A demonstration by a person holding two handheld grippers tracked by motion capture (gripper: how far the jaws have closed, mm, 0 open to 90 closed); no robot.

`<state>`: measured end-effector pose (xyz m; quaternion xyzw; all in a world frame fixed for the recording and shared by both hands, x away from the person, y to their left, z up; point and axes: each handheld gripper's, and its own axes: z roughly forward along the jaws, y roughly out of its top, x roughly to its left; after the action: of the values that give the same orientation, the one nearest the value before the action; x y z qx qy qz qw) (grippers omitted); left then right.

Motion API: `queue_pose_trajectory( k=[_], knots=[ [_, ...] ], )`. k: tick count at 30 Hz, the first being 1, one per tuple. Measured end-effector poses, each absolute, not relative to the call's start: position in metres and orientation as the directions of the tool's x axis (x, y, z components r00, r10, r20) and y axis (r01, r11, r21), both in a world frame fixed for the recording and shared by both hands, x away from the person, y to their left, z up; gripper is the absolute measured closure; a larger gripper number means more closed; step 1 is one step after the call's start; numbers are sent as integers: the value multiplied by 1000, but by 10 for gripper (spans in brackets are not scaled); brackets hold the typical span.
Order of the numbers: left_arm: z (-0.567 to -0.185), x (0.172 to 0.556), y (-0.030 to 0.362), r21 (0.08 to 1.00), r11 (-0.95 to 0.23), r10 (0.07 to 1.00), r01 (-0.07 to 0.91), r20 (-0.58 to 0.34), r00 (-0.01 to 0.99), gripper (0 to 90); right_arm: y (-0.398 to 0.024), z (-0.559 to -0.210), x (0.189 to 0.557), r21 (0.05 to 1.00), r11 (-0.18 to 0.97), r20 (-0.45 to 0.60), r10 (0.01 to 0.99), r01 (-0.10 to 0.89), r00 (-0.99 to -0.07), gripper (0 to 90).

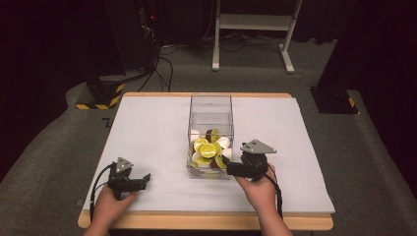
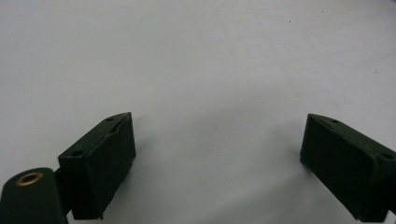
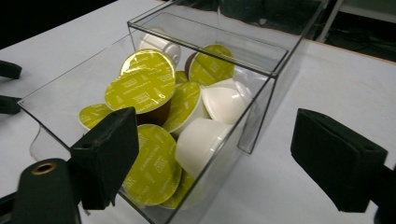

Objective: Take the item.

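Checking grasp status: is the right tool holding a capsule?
No, in the right gripper view the right tool has open jaws straddling the clear box's corner, gripping no capsule.

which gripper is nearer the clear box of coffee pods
Right. The right hand-held gripper sits at the clear box's near right corner, jaws open either side of that corner. The left hand-held gripper rests open on the table, well off to the box's left.

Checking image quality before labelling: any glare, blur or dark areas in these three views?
High view: room around the table is very dark; coffee capsules look small and soft. Right gripper view: clear box walls catch reflections, foil lids shine, near jaws soft. Left gripper view: evenly lit white surface, soft shadows under the blurred jaws.
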<state>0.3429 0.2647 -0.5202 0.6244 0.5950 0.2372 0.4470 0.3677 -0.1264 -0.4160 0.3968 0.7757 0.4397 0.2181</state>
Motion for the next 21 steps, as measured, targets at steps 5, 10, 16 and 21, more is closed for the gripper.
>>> queue_pose_trajectory(
  k=[5, 10, 16, 21],
  knots=[
    [-520, 343, 265, 840, 105, 955, 532, -234, 181, 103, -118, -416, 369, 850, 297, 24, 802, 435, -597, 169],
    [-520, 343, 265, 840, 109, 955, 531, -237, 180, 103, -113, -417, 370, 851, 306, 18, 796, 427, -605, 171],
    [-520, 343, 265, 840, 105, 955, 533, -234, 180, 103, -103, -418, 371, 856, 305, 17, 790, 417, -612, 182],
    [-520, 343, 265, 840, 108, 955, 531, -236, 180, 103, -95, -420, 377, 849, 305, 30, 788, 432, -615, 190]
  ],
)
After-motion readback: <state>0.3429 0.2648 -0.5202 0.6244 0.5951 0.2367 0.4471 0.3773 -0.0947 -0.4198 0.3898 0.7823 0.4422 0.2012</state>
